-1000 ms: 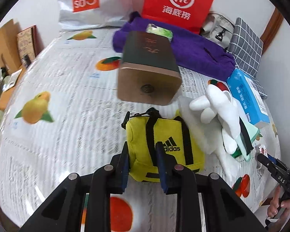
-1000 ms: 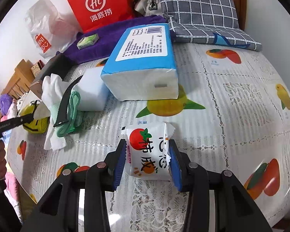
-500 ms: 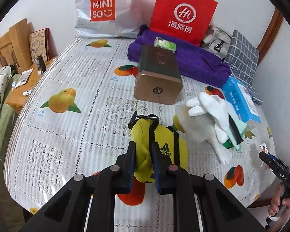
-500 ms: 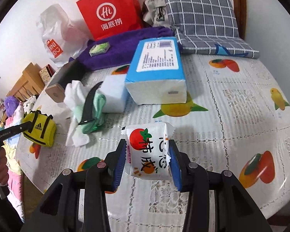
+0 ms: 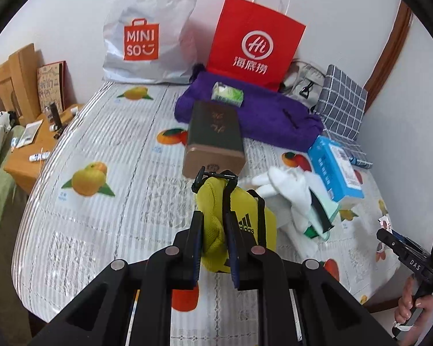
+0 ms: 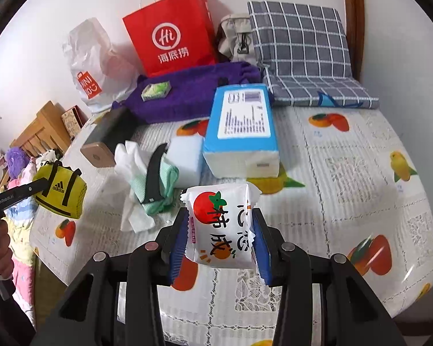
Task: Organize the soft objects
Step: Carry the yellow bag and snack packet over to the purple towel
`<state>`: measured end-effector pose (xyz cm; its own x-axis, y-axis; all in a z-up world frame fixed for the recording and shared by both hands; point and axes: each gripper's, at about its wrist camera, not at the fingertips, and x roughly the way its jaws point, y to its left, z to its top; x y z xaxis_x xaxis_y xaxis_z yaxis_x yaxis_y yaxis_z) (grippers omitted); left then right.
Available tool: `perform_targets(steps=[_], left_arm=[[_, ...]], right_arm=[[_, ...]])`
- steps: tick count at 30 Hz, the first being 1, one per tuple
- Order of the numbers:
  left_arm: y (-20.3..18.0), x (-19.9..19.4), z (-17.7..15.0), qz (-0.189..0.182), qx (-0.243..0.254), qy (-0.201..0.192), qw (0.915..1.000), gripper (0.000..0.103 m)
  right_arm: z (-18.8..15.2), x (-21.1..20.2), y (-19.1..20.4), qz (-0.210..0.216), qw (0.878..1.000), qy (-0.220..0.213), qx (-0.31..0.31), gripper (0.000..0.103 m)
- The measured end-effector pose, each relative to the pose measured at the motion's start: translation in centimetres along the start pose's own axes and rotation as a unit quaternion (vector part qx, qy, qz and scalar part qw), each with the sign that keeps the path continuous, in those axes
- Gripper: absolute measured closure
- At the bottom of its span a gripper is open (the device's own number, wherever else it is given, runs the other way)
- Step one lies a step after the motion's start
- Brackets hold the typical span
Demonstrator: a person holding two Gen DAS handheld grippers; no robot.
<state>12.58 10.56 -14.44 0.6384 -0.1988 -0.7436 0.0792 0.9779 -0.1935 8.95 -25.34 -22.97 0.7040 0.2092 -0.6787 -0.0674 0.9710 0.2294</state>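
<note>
My left gripper [image 5: 213, 230] is shut on a small yellow Adidas bag [image 5: 242, 216], pinching its fabric and holding it above the table; the bag [image 6: 60, 190] also hangs at the left of the right wrist view. My right gripper [image 6: 219, 230] is shut on a white tissue packet [image 6: 220, 225] printed with a red persimmon, lifted clear of the fruit-print tablecloth [image 6: 346, 173]. On the table lie a white glove and green cloth pile [image 6: 147, 178], a white sponge block [image 6: 186, 155], a blue tissue pack [image 6: 242, 132] and a purple towel [image 5: 262, 115].
A brown box [image 5: 213, 141] lies mid-table. A red paper bag [image 5: 257, 49], a white Miniso bag [image 5: 150, 34], a grey pouch [image 5: 300, 83] and a checked cushion [image 6: 300, 54] stand at the back. A green packet [image 5: 226, 94] sits on the towel. A wooden stand [image 5: 29, 150] is at left.
Both grippers have risen, lifting the yellow bag and the tissue packet off the table. The left jaws squeezed tighter onto the bag's fabric. More of the room shows now.
</note>
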Motion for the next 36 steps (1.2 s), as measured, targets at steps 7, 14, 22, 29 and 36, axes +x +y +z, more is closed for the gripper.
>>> perform_targets(steps=[7,14,22,29,36], left_arm=[[-0.3,0.2,2.6,-0.013,0.011,-0.008,0.9998,0.088],[-0.3,0.9,6.2,-0.023,0.034,-0.015,0.999,0.088],[-0.2,2.8,9.4,-0.031,0.052,-0.011,0.9981,0.088],[0.2,4.6,11.8,-0.043,0.038,-0.012,0.9983,0.088],[-0.3,6.0,14.1,-0.043,0.032,-0.021,0.9983,0.088]], right_arm=[[2.7,-0.4,1.6,-0.002,1.0,-0.014,-0.003,0.061],[6.3,0.1,3.4,-0.007,0.999,-0.031,-0.003,0.061],[9.7,1.9,5.4,-0.014,0.999,-0.038,-0.005,0.061],[11.9,2.9,5.9,-0.009,0.999,-0.041,0.001,0.061],[14.3,4.4,5.1,0.0,0.999,-0.036,0.007,0.061]])
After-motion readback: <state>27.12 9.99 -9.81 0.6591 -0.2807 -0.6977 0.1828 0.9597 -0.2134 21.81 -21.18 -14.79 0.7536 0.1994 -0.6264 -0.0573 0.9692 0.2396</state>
